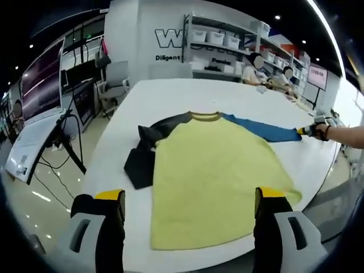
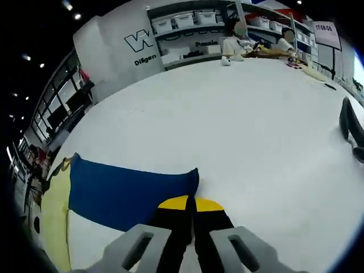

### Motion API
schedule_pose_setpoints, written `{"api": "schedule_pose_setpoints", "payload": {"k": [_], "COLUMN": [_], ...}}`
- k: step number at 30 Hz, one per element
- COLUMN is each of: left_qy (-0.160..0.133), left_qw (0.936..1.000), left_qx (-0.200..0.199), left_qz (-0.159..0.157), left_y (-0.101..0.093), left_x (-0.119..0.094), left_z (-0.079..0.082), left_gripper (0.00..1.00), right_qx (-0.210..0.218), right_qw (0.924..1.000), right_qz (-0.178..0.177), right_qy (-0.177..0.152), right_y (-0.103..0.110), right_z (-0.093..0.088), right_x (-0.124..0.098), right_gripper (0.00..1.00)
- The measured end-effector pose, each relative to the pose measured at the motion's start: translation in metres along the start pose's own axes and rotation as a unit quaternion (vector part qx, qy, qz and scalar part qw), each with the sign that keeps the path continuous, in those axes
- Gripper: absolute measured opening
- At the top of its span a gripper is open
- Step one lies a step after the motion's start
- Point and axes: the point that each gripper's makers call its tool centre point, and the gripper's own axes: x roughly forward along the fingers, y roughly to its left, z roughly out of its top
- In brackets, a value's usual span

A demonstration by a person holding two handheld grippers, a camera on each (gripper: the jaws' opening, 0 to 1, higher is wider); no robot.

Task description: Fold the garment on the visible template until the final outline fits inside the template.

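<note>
We have the shirt (image 1: 219,182) lying flat on the white worktop (image 1: 170,96), yellow body nearest us, collar away. Its blue sleeve (image 2: 128,193) runs straight out sideways, its long axis pointing from the body to our right gripper (image 2: 190,206), whose jaws are pressed together on the cuff. So the fold should carry that cuff back along the sleeve, toward the body. Our left gripper (image 1: 190,202) hovers short of the hem, jaws wide apart, holding nothing. The dark sleeve (image 1: 145,156) lies bunched on the far side.
</note>
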Motion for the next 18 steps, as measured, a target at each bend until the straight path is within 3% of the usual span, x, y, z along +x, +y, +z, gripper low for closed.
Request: {"api": "schedule_pose_setpoints", "payload": {"k": [6,10,15,18], "left_qy": [0.002,0.000,-0.004,-0.005], "left_qw": [1.0000,1.0000,1.0000,1.0000], "left_qx": [0.000,-0.003,-0.002,-0.003], "left_qz": [0.002,0.002,0.001,0.000], "left_y": [0.000,-0.001,-0.002,-0.004], "left_x": [0.000,0.000,0.000,0.000], "left_z": [-0.002,-0.002,0.000,0.002], "left_gripper": [0.96,0.96,0.98,0.99], "right_qx": [0.004,0.022,0.037,0.032], "right_qw": [0.9998,0.9996,0.9991,0.9993], "right_qz": [-0.021,-0.012,0.006,0.007], "right_qy": [-0.003,-0.014,-0.021,-0.020], "right_y": [-0.010,-0.003,0.011,0.015], "right_z": [-0.001,0.002,0.001,-0.002], "right_x": [-0.005,-0.013,-0.008,-0.005], "right_gripper": [0.00,0.00,0.26,0.30]}}
